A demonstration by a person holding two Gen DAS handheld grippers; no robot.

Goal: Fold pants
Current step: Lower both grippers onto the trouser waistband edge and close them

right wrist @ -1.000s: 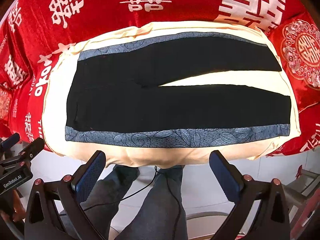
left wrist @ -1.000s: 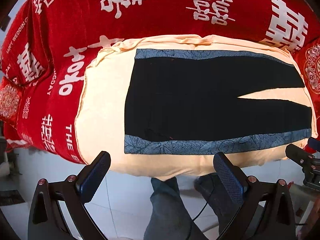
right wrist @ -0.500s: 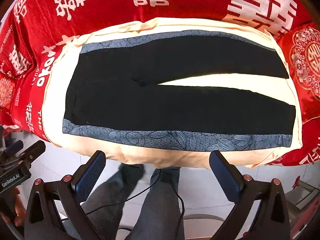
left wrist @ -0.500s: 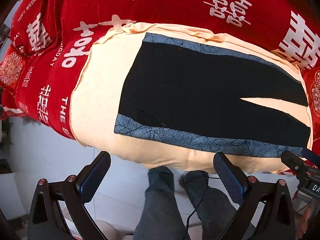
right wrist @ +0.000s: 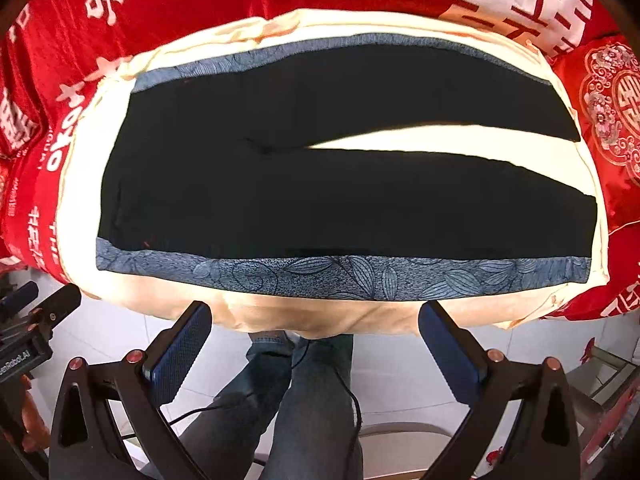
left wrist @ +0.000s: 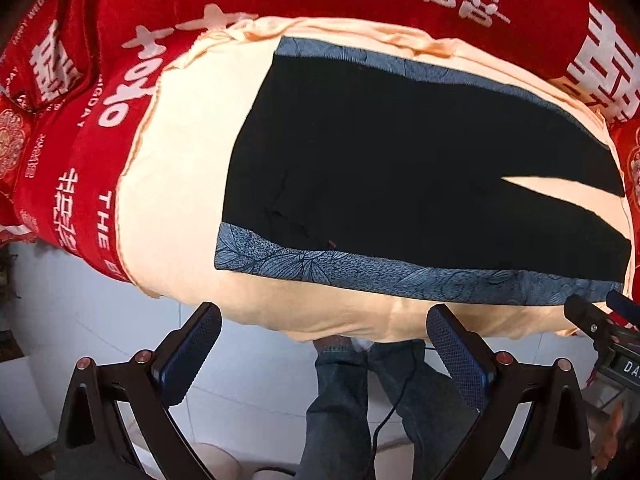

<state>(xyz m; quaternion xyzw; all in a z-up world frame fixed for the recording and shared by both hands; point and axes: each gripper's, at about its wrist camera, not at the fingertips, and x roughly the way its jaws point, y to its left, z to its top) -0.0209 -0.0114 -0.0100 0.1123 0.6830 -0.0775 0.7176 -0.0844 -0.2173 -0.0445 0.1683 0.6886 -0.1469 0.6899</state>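
Peach sheet (right wrist: 440,136): black pants (right wrist: 320,200) spread flat.

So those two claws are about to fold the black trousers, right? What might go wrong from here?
Both the left gripper and the right gripper hang open, off the near edge. The pants lie flat on a loose cream cloth, so a pinch might catch that cloth too. The cloth drapes over the edge and could slide. The legs are splayed, so a fold may come out uneven.
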